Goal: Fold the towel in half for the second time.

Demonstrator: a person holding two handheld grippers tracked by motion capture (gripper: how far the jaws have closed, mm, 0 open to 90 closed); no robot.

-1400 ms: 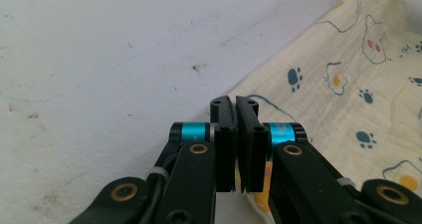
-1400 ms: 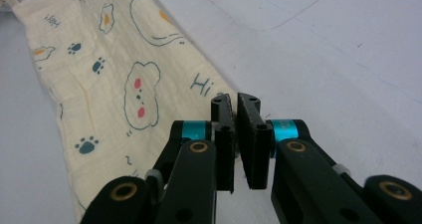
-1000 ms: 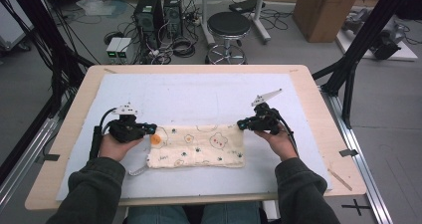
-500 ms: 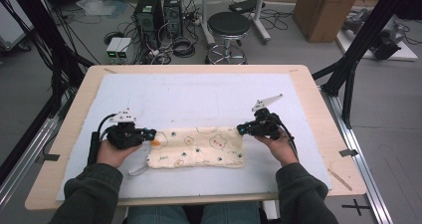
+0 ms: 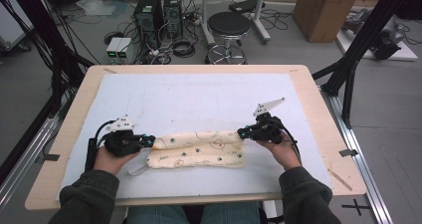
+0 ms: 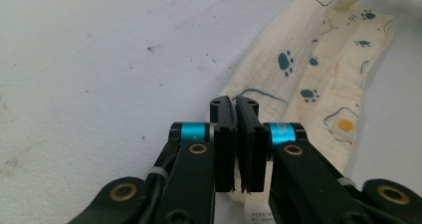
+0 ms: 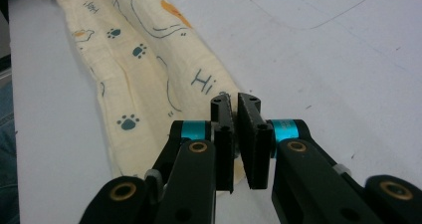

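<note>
Cloth (image 5: 199, 149) now pulled longer and narrower than before, left claw (image 5: 151, 141) and right claw (image 5: 242, 132) each clamped on a cloth end, on table (image 5: 199, 99)

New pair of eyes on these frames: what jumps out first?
The cream cloth printed with paw prints and eggs, folded into a long strip near the front edge of the white table. The left gripper is shut on its left end and the right gripper on its right end, so it lies drawn out between them. Behind the table, a black stool stands among cables.
</note>
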